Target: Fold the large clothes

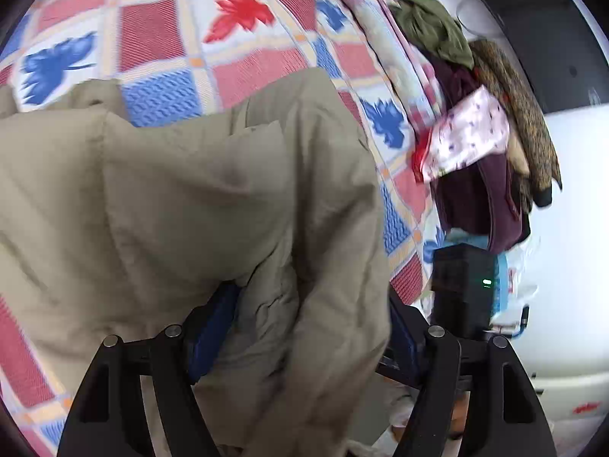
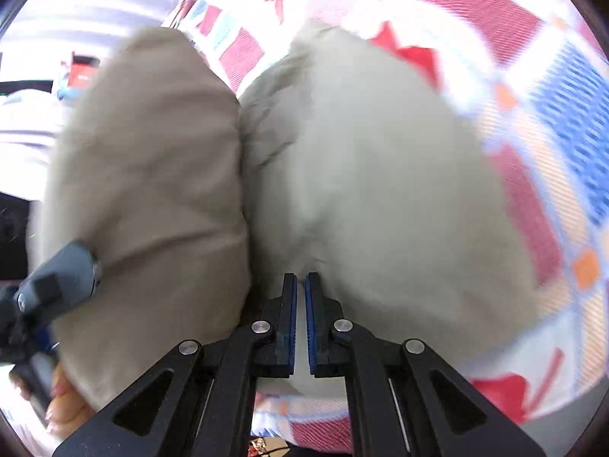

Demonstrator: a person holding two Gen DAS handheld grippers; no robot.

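Across the bed lay a quilt (image 1: pixel 160 38) checked in red, blue and white with leaf prints, and on it sat the beige coat (image 1: pixel 182 190), bunched in thick folds. At the quilt's far edge a heap of clothes (image 1: pixel 479 125) was piled, olive, maroon and brown. The left gripper (image 1: pixel 308 327) had its blue-padded fingers (image 1: pixel 213 335) spread wide, a fold of coat hanging loosely between them without being pinched. The right gripper (image 2: pixel 300 285) had its fingers (image 2: pixel 291 304) nearly together, tips against the coat; whether cloth was caught between them could not be told.
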